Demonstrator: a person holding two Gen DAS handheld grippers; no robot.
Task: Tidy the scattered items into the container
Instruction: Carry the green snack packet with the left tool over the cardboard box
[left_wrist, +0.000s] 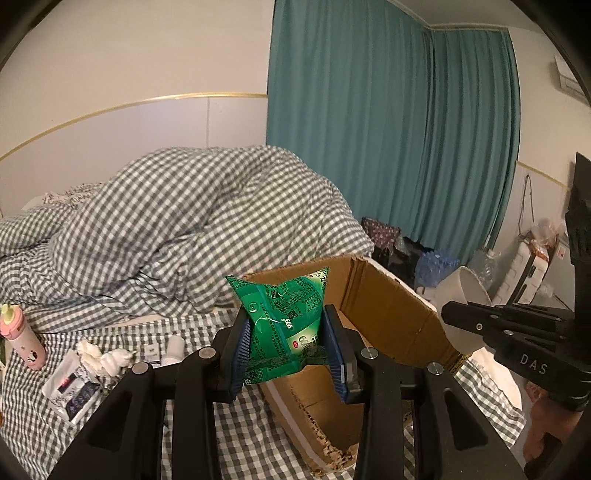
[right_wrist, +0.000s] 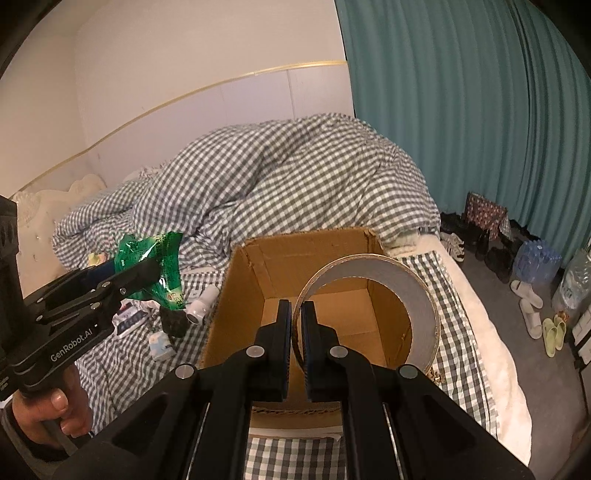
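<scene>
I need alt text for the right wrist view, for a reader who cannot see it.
The right gripper pinches a tape roll over an open cardboard box on a checked bed. Beside it, the left gripper holds a green packet.

You have one cardboard box (right_wrist: 236, 295), one green packet (left_wrist: 284, 325), one tape roll (right_wrist: 421, 295), one pink bottle (left_wrist: 26, 339) and one white tube (right_wrist: 201, 302). You have two tongs: left tongs (left_wrist: 288, 343) and right tongs (right_wrist: 295, 332).
</scene>
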